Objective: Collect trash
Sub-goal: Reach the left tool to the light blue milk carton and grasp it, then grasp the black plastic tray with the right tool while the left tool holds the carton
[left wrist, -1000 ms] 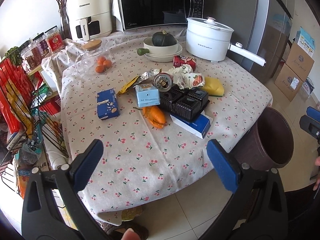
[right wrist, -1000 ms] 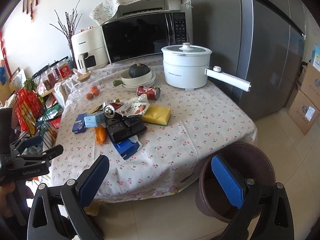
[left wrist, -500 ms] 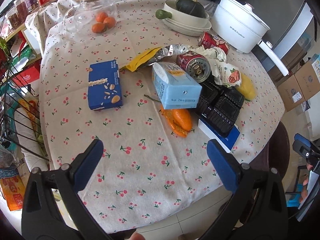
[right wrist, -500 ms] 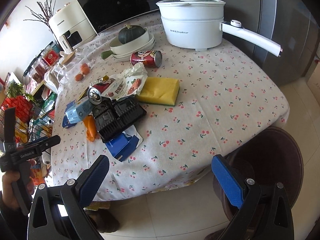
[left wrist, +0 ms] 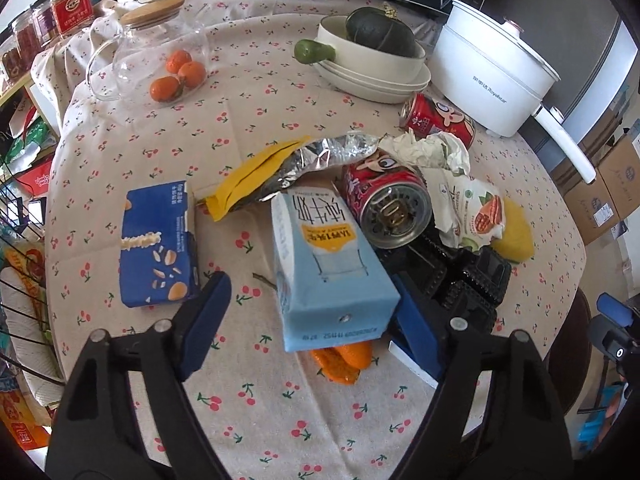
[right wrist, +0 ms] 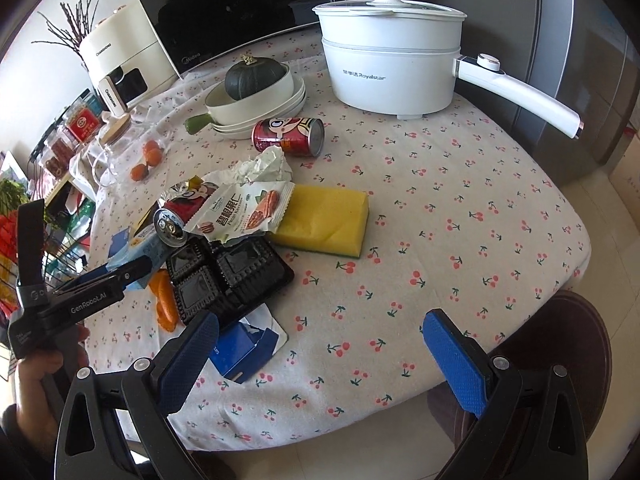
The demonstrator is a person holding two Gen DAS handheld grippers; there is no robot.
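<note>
Centrally on the tabletop (left wrist: 132,128), a heap of trash is seen, and its nearest piece, a light blue milk carton (left wrist: 328,268), is framed by the left claw (left wrist: 310,322), whose blue pads are spread wide on either side of the carton's near end; contact cannot be confirmed. Beneath that near end an orange wrapper (left wrist: 344,360) is partly hidden. Just to the right of the carton a red can (left wrist: 390,198) is lying on its side with its top turned toward the camera, propped on a black plastic tray (left wrist: 464,276). Behind these, a yellow and foil wrapper (left wrist: 288,166), crumpled paper (left wrist: 430,150) and a nut packet (left wrist: 478,216) are piled together, with a yellow sponge (right wrist: 324,220) touching the packet. A second red can (right wrist: 288,136) is lying farther off, beside stacked white dishes (right wrist: 260,108) (a dark squash sits in the top one). To the left, apart from the heap, a dark blue carton (left wrist: 158,244) is lying flat. The right claw (right wrist: 324,356) is held spread and empty over the near right edge, above an opened blue box (right wrist: 244,350) on one side and a brown bin (right wrist: 560,356) on the floor on the other.
</note>
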